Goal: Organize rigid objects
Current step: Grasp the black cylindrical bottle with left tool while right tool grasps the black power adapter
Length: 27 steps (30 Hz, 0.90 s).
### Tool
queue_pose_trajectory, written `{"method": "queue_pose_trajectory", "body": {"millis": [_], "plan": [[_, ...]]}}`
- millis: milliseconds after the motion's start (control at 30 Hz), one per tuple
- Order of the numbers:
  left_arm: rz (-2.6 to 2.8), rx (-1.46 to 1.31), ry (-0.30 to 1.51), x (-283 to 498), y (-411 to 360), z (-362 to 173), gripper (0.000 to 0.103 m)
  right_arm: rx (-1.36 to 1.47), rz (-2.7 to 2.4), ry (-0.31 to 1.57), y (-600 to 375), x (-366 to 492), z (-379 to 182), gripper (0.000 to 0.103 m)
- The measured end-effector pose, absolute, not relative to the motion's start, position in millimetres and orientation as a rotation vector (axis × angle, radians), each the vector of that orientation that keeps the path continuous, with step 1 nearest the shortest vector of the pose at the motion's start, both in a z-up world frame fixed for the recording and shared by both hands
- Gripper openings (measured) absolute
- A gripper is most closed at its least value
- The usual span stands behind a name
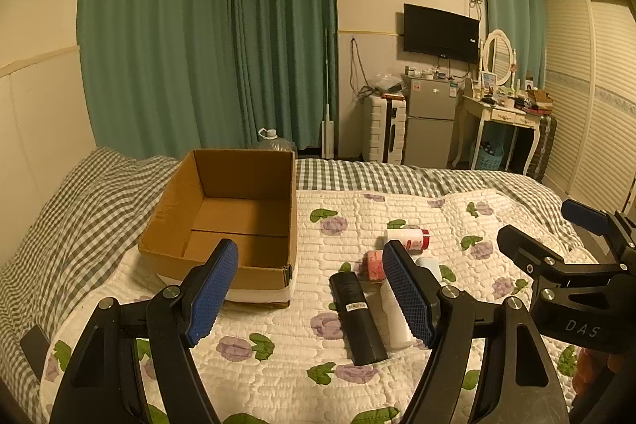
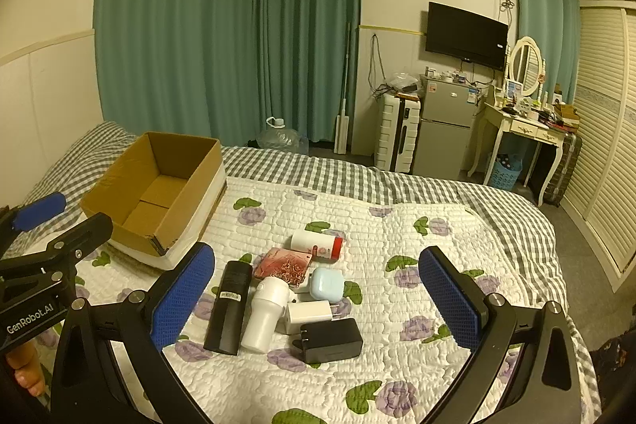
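Left claw (image 1: 310, 293) wide open, empty, body lettered "GenRobot.AI", right claw (image 2: 318, 299) wide open, empty, marked "DAS"

the box (image 2: 159, 193) is made of brown matt cardboard, with white tape on its lower wall. the quilt (image 2: 397, 304) is stitched, puffy cloth, and a checked woven sheet (image 2: 357, 177) is seen beneath it. the black remote (image 2: 229, 306) and black charger (image 2: 330, 340) look like matt plastic; the white bottle (image 2: 265, 314) is smooth, glossy plastic. the gripper pads (image 2: 181, 299) are covered in blue, dimpled rubber.
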State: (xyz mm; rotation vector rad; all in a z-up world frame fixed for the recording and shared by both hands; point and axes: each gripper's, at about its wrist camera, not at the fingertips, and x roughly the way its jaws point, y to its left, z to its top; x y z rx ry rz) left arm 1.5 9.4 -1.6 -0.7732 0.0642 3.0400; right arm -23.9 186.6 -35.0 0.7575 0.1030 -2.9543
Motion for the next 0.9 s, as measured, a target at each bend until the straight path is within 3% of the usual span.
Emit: {"method": "queue_pose_trajectory", "body": {"millis": [367, 667, 900], "plan": [[2.986, -0.875, 0.098, -30, 25, -15, 0.078, 0.832, -2.911, 0.179, 209, -56, -28, 0.103], [2.796, -1.315, 0.238, -80, 55, -119, 0.077, 1.174, -2.788, 0.112, 230, -93, -114, 0.103], [2.695, -1.501, 0.192, -99, 52, -155, 0.075, 1.463, -2.589, 0.177, 216, -117, -186, 0.098]]}}
